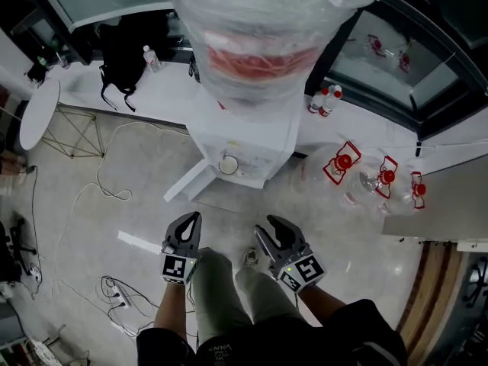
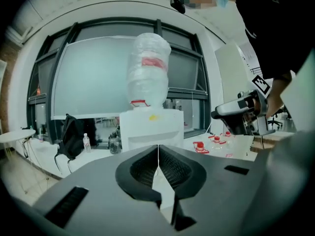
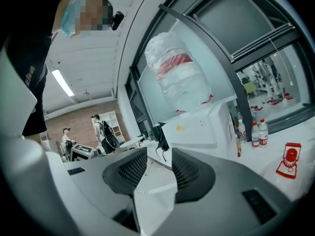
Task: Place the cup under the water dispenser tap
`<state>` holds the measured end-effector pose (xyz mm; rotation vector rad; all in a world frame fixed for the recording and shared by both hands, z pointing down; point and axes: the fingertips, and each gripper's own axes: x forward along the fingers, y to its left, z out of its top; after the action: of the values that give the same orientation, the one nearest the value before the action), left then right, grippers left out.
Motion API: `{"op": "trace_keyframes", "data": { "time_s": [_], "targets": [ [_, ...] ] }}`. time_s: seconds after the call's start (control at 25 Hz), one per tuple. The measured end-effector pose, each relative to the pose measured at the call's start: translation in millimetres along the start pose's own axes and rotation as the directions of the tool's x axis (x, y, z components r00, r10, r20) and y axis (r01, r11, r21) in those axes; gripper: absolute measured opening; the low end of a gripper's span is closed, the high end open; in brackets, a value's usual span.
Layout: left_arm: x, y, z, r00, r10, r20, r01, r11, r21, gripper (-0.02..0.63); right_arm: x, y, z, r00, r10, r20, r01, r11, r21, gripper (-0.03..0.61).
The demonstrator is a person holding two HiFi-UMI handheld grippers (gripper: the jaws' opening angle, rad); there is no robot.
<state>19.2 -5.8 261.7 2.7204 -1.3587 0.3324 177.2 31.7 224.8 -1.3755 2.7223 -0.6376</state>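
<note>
The white water dispenser [image 1: 242, 139] stands ahead with a big plastic-wrapped bottle [image 1: 263, 36] on top. A round white cup [image 1: 229, 164], seen from above, stands at the dispenser's front under its panel. Both grippers hang in the air short of it, above the floor and the person's legs. My left gripper [image 1: 189, 221] is shut with nothing in it; its tips meet in the left gripper view [image 2: 158, 149], aimed at the dispenser [image 2: 151, 129]. My right gripper [image 1: 271, 226] is open and empty, with a clear gap in the right gripper view [image 3: 158, 154]. The jaws hide the cup in both gripper views.
A white ledge [image 1: 427, 158] runs along the windows with red-capped items [image 1: 341, 162], small bottles [image 1: 326, 99] and a black backpack [image 1: 126, 48]. Cables [image 1: 107, 185] and a power strip [image 1: 118, 294] lie on the floor at left. A round white table [image 1: 38, 113] stands far left.
</note>
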Motion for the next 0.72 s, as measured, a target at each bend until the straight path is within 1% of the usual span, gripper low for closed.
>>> {"op": "trace_keyframes", "data": {
  "time_s": [0.24,0.36,0.52,0.56,0.64,0.72],
  "targets": [
    [-0.9,-13.3,60.8,0.996,-0.007,0.090,0.007,1.000,-0.005,0.020,-6.1,10.1,27.2,1.000,0.009,0.024,-0.007,0.999,-0.049,0.176],
    [-9.3,-17.9,83.0,0.995,0.002,0.104,-0.001,1.000,-0.008,0.020,-8.9,14.4,38.5,1.000,0.006,0.028,-0.004,0.997,-0.072,0.176],
    [-21.1,-24.2,112.2,0.991,-0.006,0.136,0.006,1.000,-0.002,0.020,-8.3,20.5,49.4,1.000,-0.003,0.029,0.006,0.995,-0.098,0.171],
    [-23.8,-26.0,118.8,0.990,-0.007,0.143,0.007,1.000,-0.004,0.020,-8.1,21.8,52.0,1.000,-0.007,0.025,0.010,0.994,-0.109,0.154],
    [-28.9,-28.5,130.3,0.988,-0.009,0.155,0.010,1.000,-0.007,0.020,-7.6,24.2,57.8,1.000,-0.018,0.021,0.020,0.991,-0.130,0.076],
    [-33.3,-29.9,138.8,0.986,-0.011,0.168,0.012,1.000,-0.007,0.020,-7.2,25.8,63.2,0.999,-0.030,0.017,0.032,0.989,-0.143,0.049]
  ]
}}
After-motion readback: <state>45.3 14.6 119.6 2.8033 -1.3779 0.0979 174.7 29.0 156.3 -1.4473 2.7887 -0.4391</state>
